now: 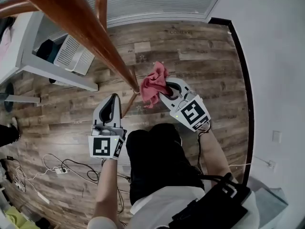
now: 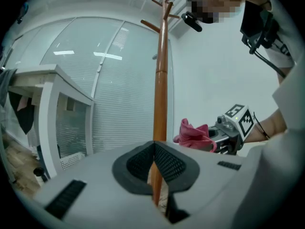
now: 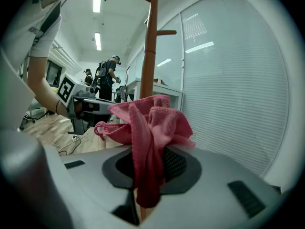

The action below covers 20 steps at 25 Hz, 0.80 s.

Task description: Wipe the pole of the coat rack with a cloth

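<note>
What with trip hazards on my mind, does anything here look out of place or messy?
Loose cables and a power strip sprawl over the wood floor near the person's left, a tangle to step into. The pink cloth is bunched, not folded, in the right gripper. Nothing else stands out.

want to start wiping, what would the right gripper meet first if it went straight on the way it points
The pole, straight ahead; the cloth in its jaws would touch it first. The gap looks small, but depth is unclear.
</note>
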{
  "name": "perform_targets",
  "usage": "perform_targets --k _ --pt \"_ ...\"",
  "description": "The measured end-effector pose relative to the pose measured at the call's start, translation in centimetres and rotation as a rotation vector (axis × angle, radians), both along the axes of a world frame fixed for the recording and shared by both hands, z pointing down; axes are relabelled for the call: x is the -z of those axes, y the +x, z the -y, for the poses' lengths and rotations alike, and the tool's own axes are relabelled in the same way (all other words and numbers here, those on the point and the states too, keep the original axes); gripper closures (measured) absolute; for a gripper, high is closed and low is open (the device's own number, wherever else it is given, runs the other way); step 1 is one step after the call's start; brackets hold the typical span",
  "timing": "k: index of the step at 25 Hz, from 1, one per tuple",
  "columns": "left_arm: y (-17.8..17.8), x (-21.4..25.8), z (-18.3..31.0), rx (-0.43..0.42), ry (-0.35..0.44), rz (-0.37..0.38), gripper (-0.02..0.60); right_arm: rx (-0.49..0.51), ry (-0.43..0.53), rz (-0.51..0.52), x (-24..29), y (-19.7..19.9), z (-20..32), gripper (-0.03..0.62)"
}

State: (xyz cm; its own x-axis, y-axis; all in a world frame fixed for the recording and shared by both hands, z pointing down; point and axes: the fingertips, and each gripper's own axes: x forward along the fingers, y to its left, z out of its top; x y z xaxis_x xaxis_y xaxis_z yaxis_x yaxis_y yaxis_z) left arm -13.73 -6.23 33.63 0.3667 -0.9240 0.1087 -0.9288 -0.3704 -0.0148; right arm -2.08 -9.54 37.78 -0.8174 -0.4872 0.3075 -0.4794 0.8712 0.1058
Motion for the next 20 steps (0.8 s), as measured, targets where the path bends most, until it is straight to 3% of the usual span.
perform_targets --k 7,20 --pt "-0.3 -7.4 2.5 0.010 0.011 0.029 0.568 -0.028 -0.018 0.076 -7.2 0.5 2.7 0.499" --pt "-0.3 -12.5 3.8 0.045 0.032 0.026 0.568 0.062 -0.042 0.019 -16.3 -0.8 2.3 0.499"
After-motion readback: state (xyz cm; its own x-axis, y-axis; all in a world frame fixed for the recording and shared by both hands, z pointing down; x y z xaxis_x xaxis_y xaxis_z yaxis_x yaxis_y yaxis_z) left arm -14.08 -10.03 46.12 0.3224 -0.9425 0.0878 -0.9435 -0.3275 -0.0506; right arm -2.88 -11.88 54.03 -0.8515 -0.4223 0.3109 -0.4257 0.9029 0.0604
